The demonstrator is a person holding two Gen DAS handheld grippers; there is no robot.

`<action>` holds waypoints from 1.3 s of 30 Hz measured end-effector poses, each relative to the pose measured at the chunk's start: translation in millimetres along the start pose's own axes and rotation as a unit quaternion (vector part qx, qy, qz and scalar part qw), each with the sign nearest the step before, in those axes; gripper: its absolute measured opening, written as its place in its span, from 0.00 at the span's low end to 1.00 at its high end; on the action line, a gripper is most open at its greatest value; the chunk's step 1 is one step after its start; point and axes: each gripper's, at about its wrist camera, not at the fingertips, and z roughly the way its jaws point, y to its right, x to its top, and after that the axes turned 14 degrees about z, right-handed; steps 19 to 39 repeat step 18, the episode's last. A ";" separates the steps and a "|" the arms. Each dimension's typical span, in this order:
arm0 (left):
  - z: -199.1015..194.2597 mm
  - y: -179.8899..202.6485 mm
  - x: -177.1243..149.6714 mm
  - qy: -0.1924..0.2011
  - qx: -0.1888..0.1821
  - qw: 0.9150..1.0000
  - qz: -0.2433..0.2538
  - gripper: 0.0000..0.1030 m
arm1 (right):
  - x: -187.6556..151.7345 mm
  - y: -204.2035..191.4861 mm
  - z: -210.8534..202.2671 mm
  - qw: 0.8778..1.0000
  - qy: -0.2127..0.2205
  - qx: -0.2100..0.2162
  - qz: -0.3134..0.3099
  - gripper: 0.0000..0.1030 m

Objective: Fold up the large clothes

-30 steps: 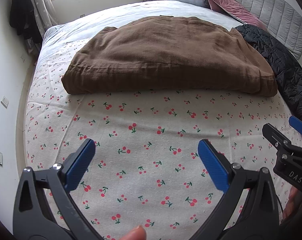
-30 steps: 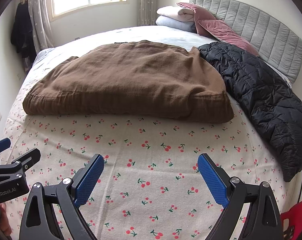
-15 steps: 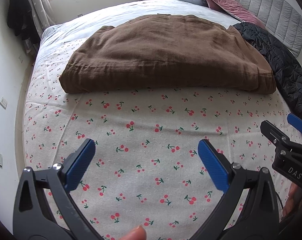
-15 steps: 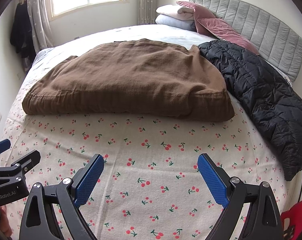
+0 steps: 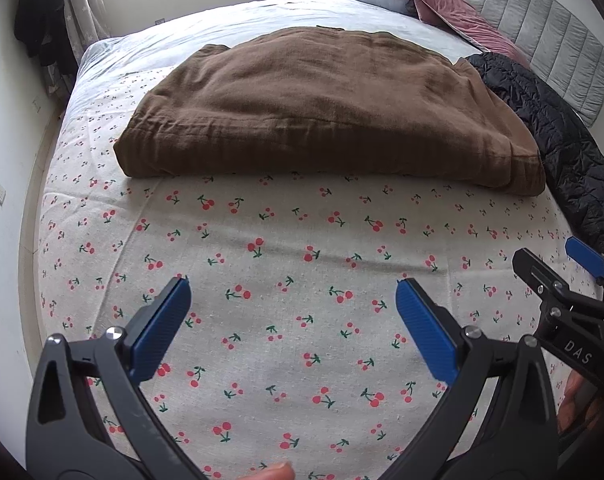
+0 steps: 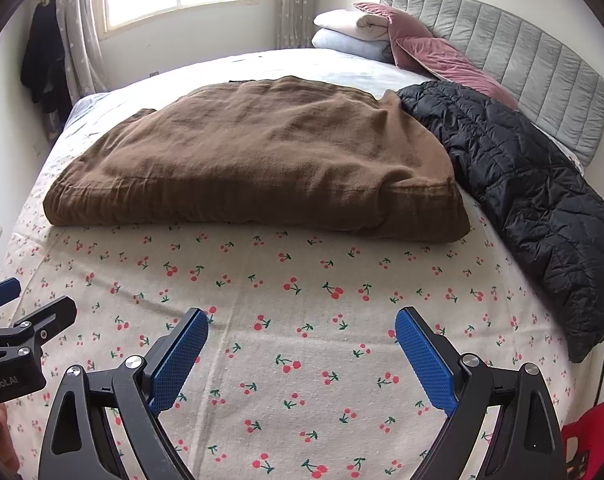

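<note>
Brown garment (image 6: 254, 168) is seen already folded into a thick slab; beside it a black jacket (image 6: 521, 184) is left unfolded. Both grippers (image 5: 294, 324) (image 6: 302, 356) are held wide, empty.

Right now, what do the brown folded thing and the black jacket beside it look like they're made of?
The brown garment looks like a soft, matte woven cotton or gauze: fine crinkled texture, limp folds, no sheen. The black jacket looks like thin nylon or polyester shell over padding, judging by its stitched quilted channels and faint gloss. Exact fibres can't be confirmed from the pictures.
</note>
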 end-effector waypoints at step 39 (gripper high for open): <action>10.3 12.5 -9.1 -0.011 -0.015 1.000 0.012 0.99 | 1.7 7.2 1.2 1.000 -0.006 -0.001 0.008 0.93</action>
